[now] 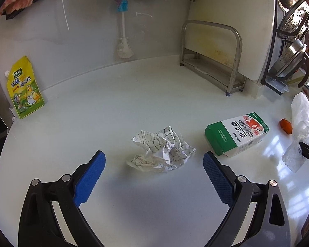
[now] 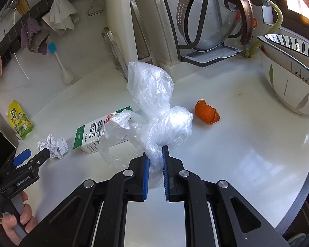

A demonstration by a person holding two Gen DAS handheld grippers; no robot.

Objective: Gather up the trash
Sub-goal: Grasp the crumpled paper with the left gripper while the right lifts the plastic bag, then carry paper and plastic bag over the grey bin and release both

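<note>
Only the right wrist view shows the right gripper (image 2: 155,154) clamped on the bunched neck of a clear plastic bag (image 2: 154,103), which billows up beyond the blue pads; in the left view just a black fingertip reaches in at the right edge, touching the bag's lower part. The right view alone also shows a person's hand (image 2: 16,220) on the left gripper's handle at the lower left, patterned bowls (image 2: 288,78) at the far right, and the counter's (image 2: 247,154) curved near-right edge. The left view shows the left gripper (image 1: 154,160) with jaws wide and empty, the crumpled paper (image 1: 162,150) lying on the counter just beyond and between the fingertips, not touched. A green and white carton (image 1: 237,135) lies on its side right of the paper, and an orange peel (image 2: 207,112) sits right of the bag. A yellow pouch (image 1: 24,88) leans at the far left wall. Bare counter spreads around the paper on all sides, and wide to the right of the peel.
</note>
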